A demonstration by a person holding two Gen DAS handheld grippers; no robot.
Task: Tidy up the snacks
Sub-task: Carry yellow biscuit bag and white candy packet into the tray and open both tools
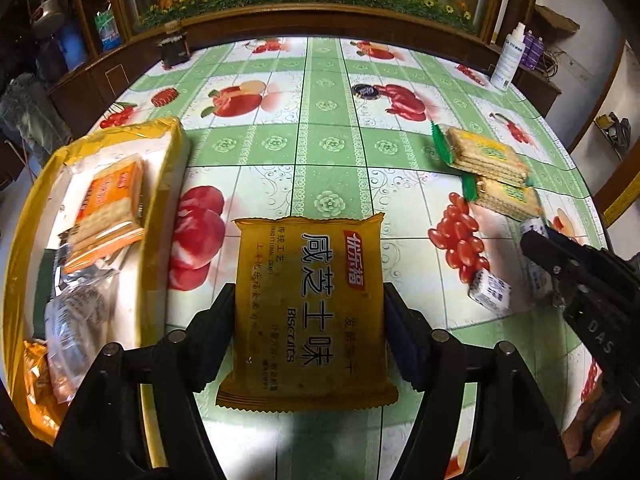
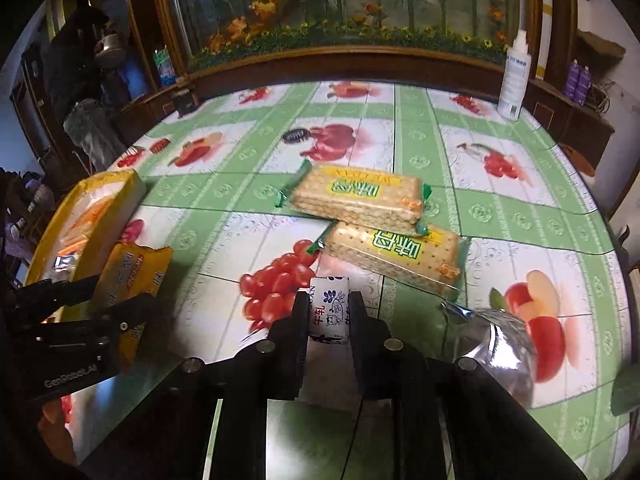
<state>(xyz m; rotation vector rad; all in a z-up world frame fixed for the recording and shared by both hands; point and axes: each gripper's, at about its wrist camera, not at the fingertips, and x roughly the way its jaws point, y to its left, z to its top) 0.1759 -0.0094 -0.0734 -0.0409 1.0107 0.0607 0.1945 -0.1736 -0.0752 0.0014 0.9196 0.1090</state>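
Note:
An orange biscuit packet [image 1: 308, 312] with black lettering hangs just above the fruit-print tablecloth, and my left gripper [image 1: 309, 292] is shut on its two long sides. The same packet [image 2: 132, 272] shows in the right wrist view beside the yellow box [image 2: 100, 200], with the left gripper [image 2: 116, 296] around it. My right gripper [image 2: 328, 300] is shut on a small white candy [image 2: 329, 312] with blue print, low over the table. Just beyond it lie two green-ended cracker packs [image 2: 356, 196] [image 2: 396, 256]. In the left wrist view the right gripper [image 1: 528, 248] reaches in from the right.
The yellow box [image 1: 160, 200] on the left holds an orange cracker pack [image 1: 108, 200] and silvery packets. A crumpled silver wrapper [image 2: 500, 340] lies near right. A spray bottle [image 2: 514, 76], a dark jar [image 2: 184, 100] and two bottle caps stand toward the far edge, before a wooden cabinet.

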